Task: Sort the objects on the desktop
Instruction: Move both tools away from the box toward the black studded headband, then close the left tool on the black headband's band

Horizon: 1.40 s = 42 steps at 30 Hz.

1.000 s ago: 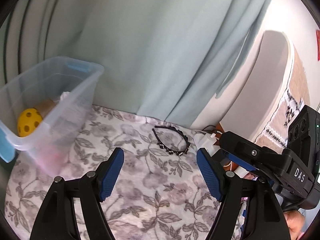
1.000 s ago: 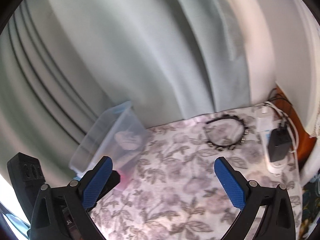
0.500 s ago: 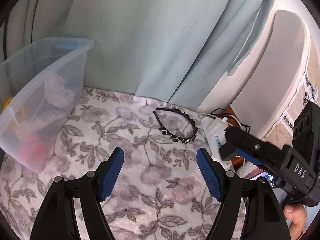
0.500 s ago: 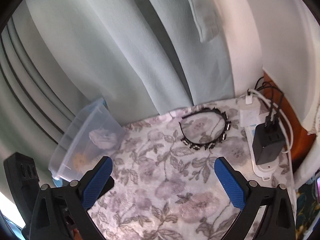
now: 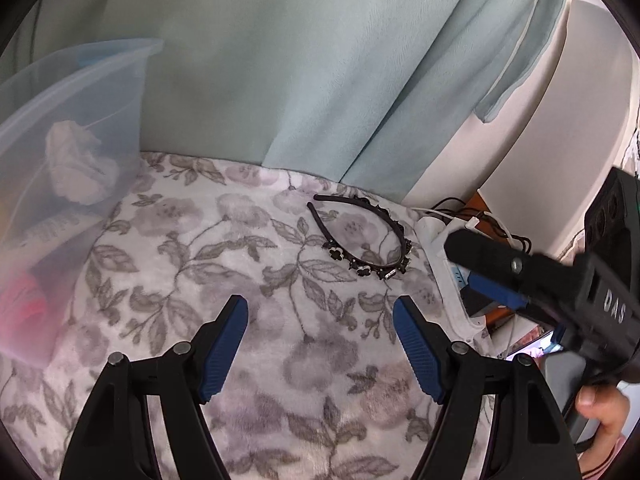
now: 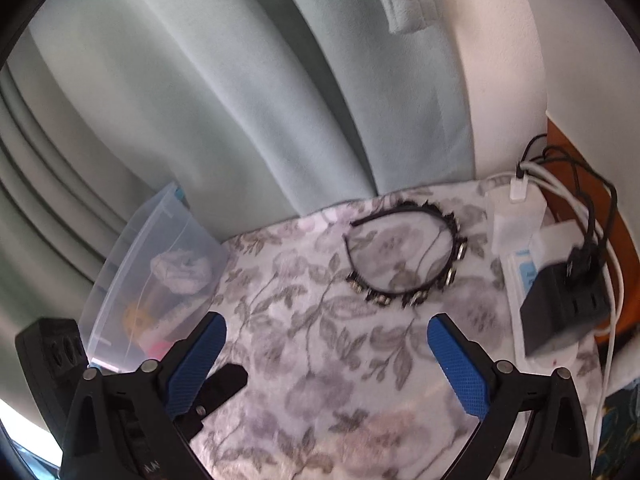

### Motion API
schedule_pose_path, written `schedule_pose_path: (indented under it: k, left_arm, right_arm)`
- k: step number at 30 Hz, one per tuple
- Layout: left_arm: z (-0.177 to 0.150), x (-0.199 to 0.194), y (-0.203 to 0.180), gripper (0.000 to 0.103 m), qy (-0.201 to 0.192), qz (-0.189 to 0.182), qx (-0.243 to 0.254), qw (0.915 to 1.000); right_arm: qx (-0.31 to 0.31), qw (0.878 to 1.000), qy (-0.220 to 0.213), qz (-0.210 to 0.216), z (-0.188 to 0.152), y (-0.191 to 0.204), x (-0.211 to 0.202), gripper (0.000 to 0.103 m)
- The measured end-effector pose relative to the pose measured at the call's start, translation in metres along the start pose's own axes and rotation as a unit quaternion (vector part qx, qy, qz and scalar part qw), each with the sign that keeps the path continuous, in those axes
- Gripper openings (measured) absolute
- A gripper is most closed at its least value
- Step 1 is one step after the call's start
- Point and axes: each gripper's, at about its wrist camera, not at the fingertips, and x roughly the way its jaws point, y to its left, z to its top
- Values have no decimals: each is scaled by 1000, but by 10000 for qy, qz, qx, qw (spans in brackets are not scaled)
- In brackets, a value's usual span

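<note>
Sorting nearly complete. A clear bin [image 5: 72, 128] at the desk's left edge already holds a crumpled cloth [image 5: 78, 168] and other items. One headband [image 5: 362, 236] remains on the floral cover [image 5: 248, 264] near the back right corner, beside a power strip [image 6: 532, 280]. Left claw [image 5: 320, 344] and right claw [image 6: 326, 360]: both wide open, empty, touching nothing, short of the headband.

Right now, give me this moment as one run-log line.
left gripper: open, empty | right gripper: open, empty | headband: on floral cloth, untouched | clear bin: left, holds sorted items
</note>
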Motion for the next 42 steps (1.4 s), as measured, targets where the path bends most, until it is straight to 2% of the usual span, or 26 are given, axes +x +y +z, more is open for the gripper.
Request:
schedule_pose_path:
  k: [5,8,13,15,19,21,23,25,29,31,33,38,42]
  left_arm:
    - [11,23,-4,76,42,-66,174,9998]
    - [17,37,-6,76,56,-146,182,9997]
    - [27,61,-9,65,106,-290,125,9994]
    - [31,70,-12,64,120,-320,134,9993]
    - [37,88,-14,64,186,-287,126,9993]
    - [39,98,-14,64,245,-282,78,9993]
    - [39,106,-12,63,304,-282,32,9991]
    - [39,114,-11,51,385,-255,11,9989]
    - [37,126,-10,42,506,-230,-28,9984]
    - [36,130,-10,31,536,-206,-20,9983]
    - [35,135,-10,26,586,-209,-37,9981]
    - [36,137,-8,24,577,-266,-127,9979]
    - [37,137,-7,14,531,-207,-177,9982]
  right_arm:
    - [20,9992,-235,-320,15,-9,12,91]
    - [127,9988,-217,-423,21,-17,24,86]
    - [95,9980,-151,-613,32,-23,46,75]
    - [79,9974,-135,-708,37,-28,54,69]
    - [224,9965,-107,-793,41,-38,68,66]
    - [272,9960,-79,-842,40,-44,76,59]
    - [312,9952,-87,-920,38,-48,79,56]
    - [322,9949,-77,-948,36,-50,82,54]
    - [301,9946,-26,-996,35,-53,90,54]
    - [286,9944,5,-1018,35,-54,95,52]
    - [315,9944,38,-1007,35,-56,98,52]
    - [340,9947,60,-963,33,-57,99,52]
    - [370,9949,81,-931,32,-58,99,52]
